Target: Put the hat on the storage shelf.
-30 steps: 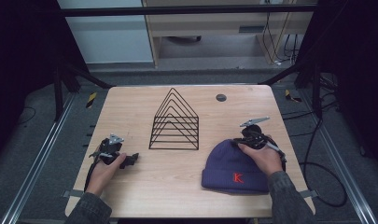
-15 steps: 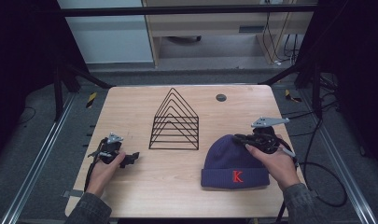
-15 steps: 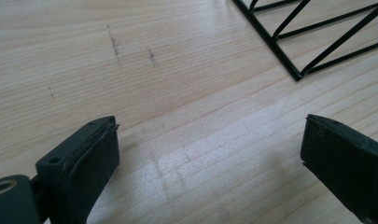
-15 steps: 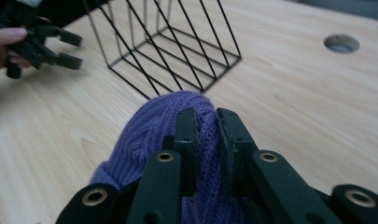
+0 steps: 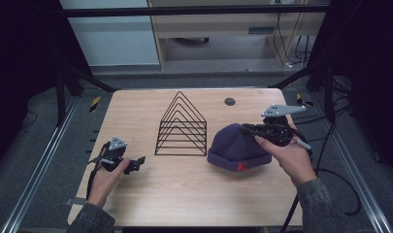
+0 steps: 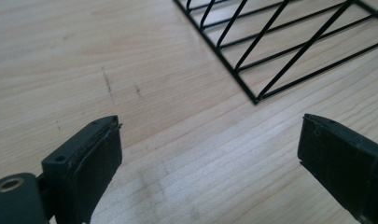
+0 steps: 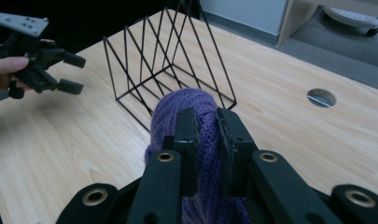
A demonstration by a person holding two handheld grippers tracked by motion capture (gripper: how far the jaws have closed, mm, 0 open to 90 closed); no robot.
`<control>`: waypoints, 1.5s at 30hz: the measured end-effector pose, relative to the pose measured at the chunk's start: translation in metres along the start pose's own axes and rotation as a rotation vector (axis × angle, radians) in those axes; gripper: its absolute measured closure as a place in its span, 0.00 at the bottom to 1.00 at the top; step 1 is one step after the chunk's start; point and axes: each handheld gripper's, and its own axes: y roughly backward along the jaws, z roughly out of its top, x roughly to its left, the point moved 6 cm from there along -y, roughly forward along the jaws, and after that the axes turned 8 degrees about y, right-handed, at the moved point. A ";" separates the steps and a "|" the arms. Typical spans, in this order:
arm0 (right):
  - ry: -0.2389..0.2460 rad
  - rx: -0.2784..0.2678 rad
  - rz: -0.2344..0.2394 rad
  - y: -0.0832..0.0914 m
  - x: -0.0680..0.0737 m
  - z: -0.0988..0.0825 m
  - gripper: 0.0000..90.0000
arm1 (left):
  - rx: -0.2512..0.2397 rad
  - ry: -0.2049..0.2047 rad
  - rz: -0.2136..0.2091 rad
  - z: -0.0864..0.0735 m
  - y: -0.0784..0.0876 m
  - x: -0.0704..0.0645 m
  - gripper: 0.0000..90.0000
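Lifted by its crown, the purple beanie (image 5: 238,145) is now sitting higher and farther back on the table than a second ago, and the right gripper (image 5: 246,129) has swung up and toward the middle with it. Its jaws are pinching a fold of the knit at the top of the hat; in the right gripper view the two black jaws are standing nearly together with purple yarn (image 7: 196,107) bunched between them. The hat's brim, with its small red letter, is facing the person's side and hanging close over the wooden table (image 5: 184,194), though I cannot tell whether it is touching. The right hand (image 5: 288,155) is wrapping around the gripper body just beside the hat.

The black wire rack (image 5: 181,126) is standing upright just to the left of the hat, apart from it.

Over at the near left, the left hand (image 5: 104,177) is holding the left gripper (image 5: 140,162) low over the bare wood, pointing toward the rack's near corner, jaws spread wide with nothing between them. A round hole (image 5: 229,101) is showing near the table's far edge.
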 end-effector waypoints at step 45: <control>0.021 -0.202 -0.070 -0.005 -0.016 0.182 0.88 | -0.155 -0.190 -0.206 0.172 0.045 -0.079 0.10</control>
